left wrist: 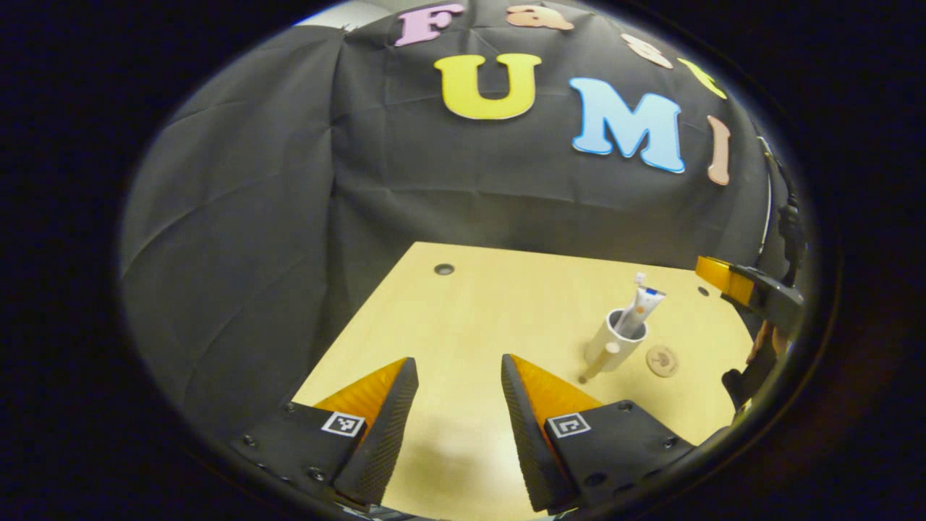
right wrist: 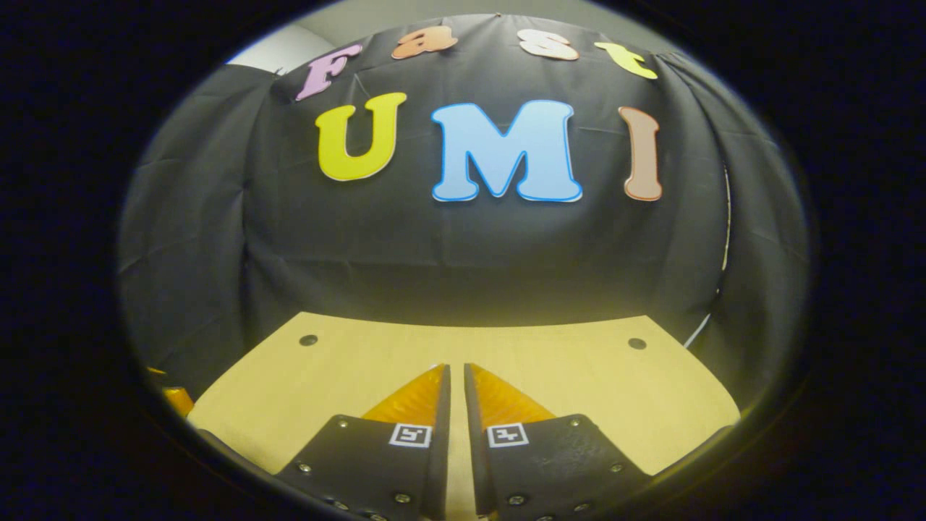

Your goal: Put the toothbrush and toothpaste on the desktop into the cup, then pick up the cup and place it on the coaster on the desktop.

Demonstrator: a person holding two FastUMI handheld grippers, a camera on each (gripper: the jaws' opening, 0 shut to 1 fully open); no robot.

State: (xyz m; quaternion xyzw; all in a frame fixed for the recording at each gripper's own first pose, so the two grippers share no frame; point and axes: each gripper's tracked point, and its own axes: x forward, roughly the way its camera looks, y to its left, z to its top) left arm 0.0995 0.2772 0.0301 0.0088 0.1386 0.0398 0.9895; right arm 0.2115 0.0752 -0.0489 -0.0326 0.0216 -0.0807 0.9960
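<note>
While upright in cup (left wrist: 613,346), toothpaste (left wrist: 640,310) leans right.

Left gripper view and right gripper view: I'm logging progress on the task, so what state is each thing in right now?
White cylindrical cup: upright on the pale wooden desktop, beside the coaster, not on it.
White toothpaste tube: standing in the cup, leaning.
White toothbrush: in the cup, tip showing above the tube.
Small round tan coaster: flat, bare.
Left gripper: open, holding nothing.
Right gripper: shut, holding nothing.
</note>
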